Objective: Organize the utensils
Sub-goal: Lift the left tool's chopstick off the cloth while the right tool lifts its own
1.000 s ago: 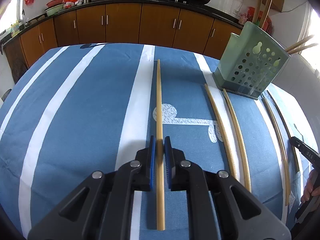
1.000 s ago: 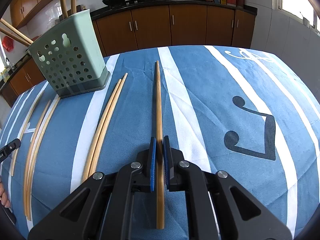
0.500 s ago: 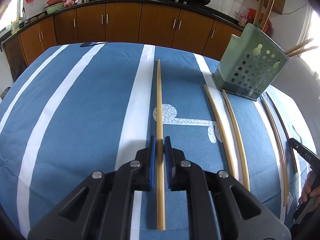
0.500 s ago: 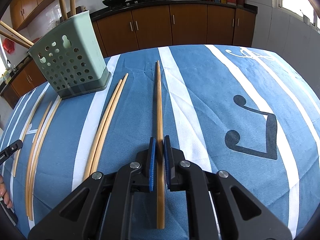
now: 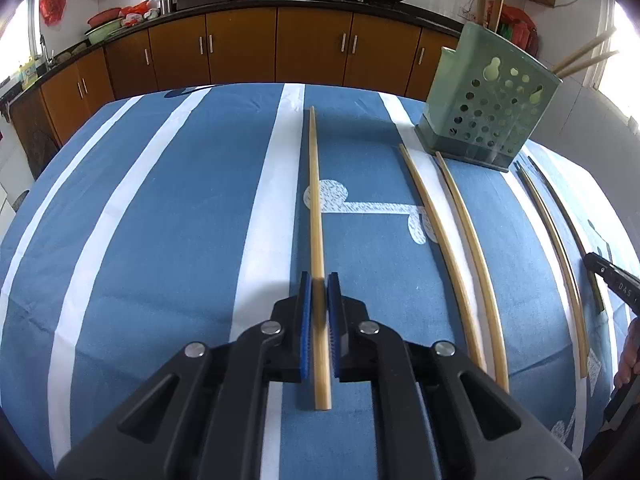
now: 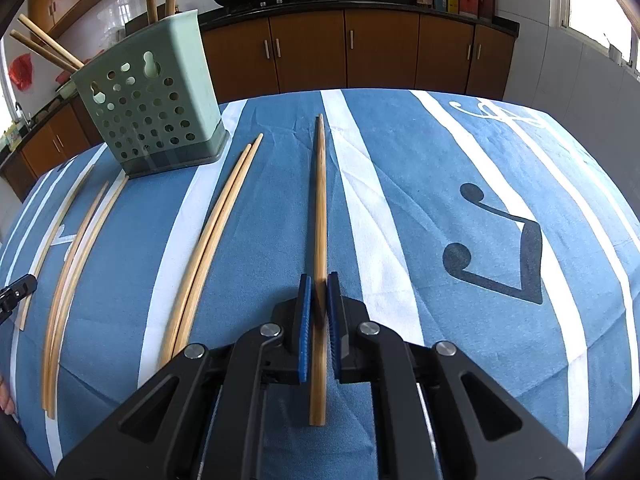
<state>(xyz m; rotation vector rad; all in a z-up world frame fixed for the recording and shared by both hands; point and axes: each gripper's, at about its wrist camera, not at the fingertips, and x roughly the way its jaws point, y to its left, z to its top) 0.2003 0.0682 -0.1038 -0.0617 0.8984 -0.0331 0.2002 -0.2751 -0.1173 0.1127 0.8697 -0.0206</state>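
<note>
We angle both grippers down over the bench (image 5: 160,220); left gripper (image 5: 319,280) fingers clamp one chopstick (image 5: 316,208); right gripper (image 6: 318,280) fingers clamp another chopstick (image 6: 320,200); green holder (image 6: 152,100) stands nearby.

The chopsticks (image 5: 316,216) look like smooth wood, the holder (image 5: 486,114) is matt green plastic (full of holes), the tablecloth (image 5: 160,240) soft cloth.
</note>
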